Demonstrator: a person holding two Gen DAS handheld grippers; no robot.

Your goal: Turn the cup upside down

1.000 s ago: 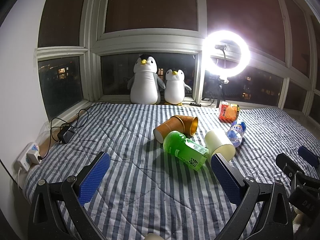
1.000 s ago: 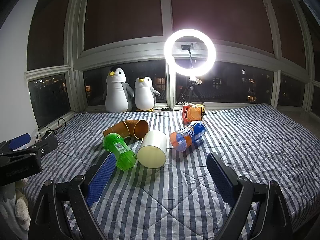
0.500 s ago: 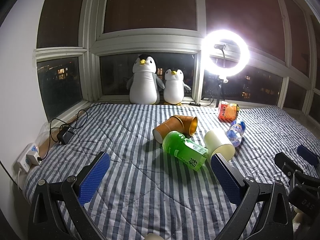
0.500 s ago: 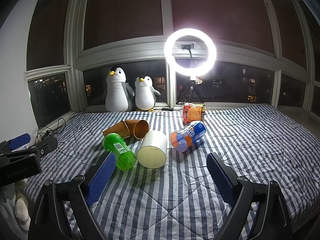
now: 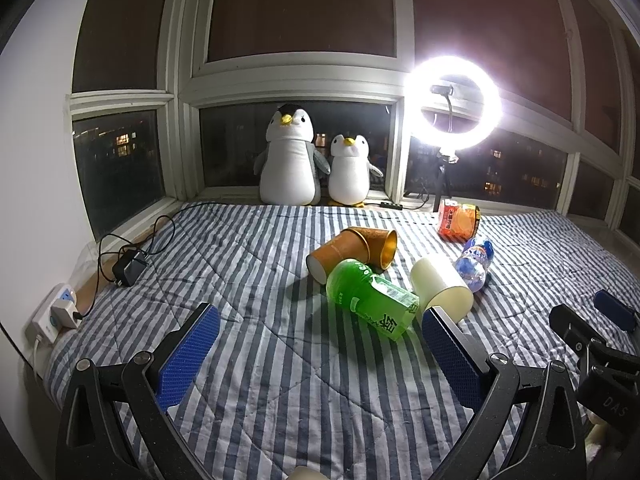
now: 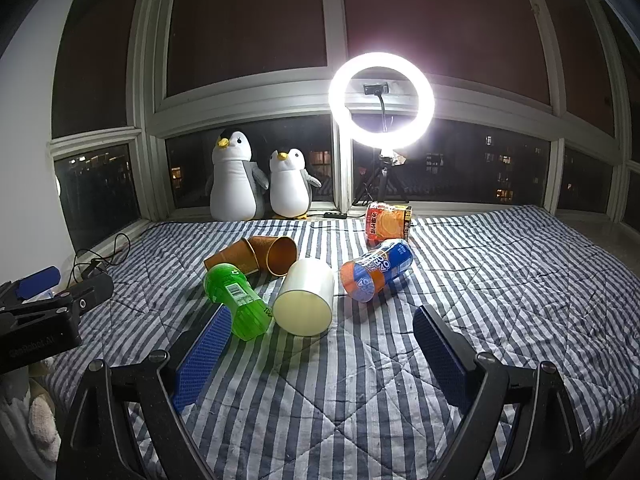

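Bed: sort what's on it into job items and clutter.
Job: cream cup; two brown cups, all lying on their sides.

Clutter: green bottle; blue bottle; orange packet; two penguins; ring light; charger.

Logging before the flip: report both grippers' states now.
Left gripper: open, holding nothing.
Right gripper: open, holding nothing.

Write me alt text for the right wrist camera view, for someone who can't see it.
A cream cup lies on its side on a striped bedspread, among a green bottle, two brown paper cups and a blue-and-orange bottle. The right gripper hovers in the foreground, jaws open and empty. Behind, two plush penguins and a lit ring light stand at a dark window.
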